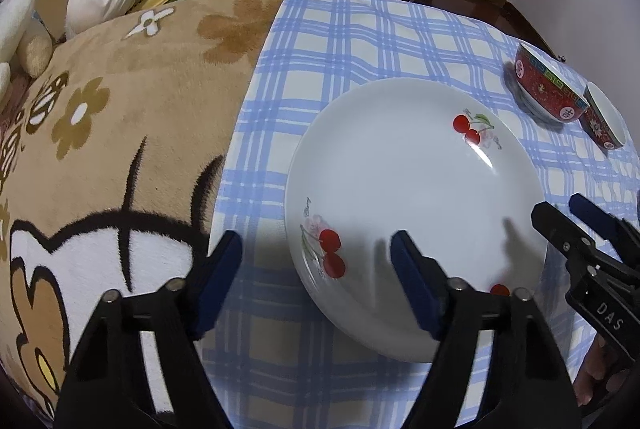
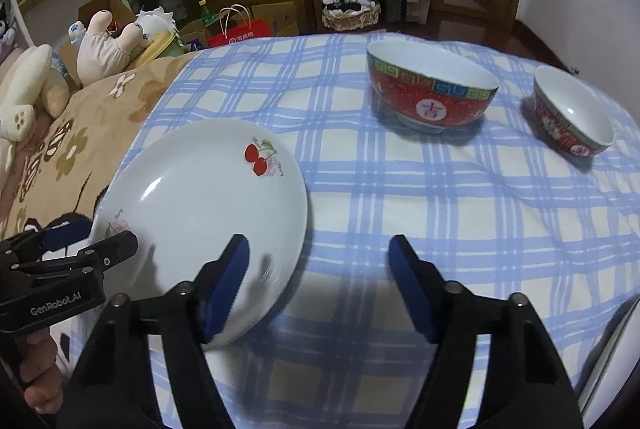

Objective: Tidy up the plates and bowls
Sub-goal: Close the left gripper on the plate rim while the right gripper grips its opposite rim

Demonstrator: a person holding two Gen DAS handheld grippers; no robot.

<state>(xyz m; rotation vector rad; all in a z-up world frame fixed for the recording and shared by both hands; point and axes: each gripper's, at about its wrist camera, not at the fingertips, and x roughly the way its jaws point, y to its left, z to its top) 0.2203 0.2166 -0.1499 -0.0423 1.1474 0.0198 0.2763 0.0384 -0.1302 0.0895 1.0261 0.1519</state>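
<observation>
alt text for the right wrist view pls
A white cherry-print plate lies on a blue checked cloth, under the open right gripper's left finger. Two red bowls stand upright beyond; the left gripper reaches the plate's left rim.

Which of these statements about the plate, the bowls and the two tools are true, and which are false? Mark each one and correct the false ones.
1. The white plate carries cherry prints. True.
2. The two red bowls, the larger bowl and the smaller bowl, are stacked together. False: they stand apart on the checked cloth.
3. The right tool is open and grips nothing. True.
4. The left tool is clamped on a bowl. False: it is open, near the plate's rim.
5. The plate holds food. False: it is empty.
</observation>
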